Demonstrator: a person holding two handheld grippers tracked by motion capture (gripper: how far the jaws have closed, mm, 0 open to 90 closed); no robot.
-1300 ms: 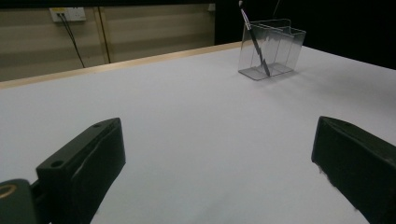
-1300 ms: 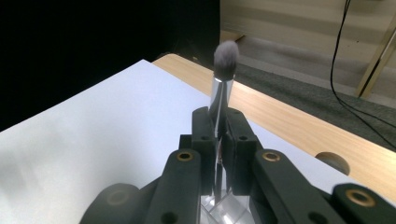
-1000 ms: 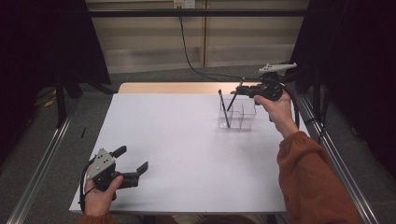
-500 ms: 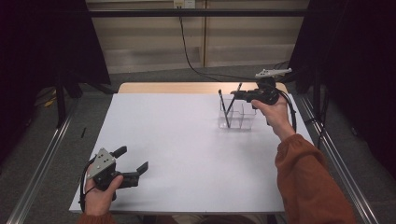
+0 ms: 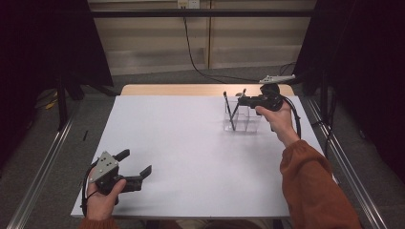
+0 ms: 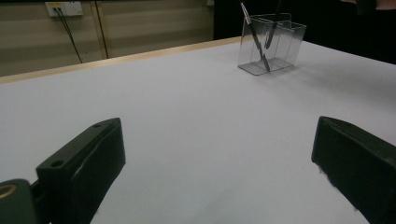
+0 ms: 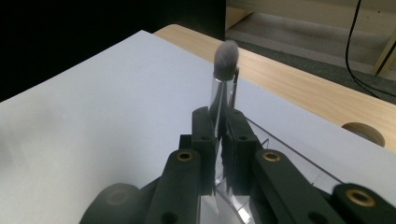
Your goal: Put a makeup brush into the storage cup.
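Right gripper (image 5: 244,100) was at the far right of the white table (image 5: 191,143), over the clear organizer (image 5: 242,119). Its jaws were clamped on a makeup brush (image 7: 225,60), bristle head up, handle running down into the organizer. A second dark brush (image 5: 229,112) leaned inside the organizer's left part. Left gripper (image 5: 136,164) sat at the near left corner of the table, well apart from the organizer, jaws spread wide with nothing between them, held low over bare tabletop.
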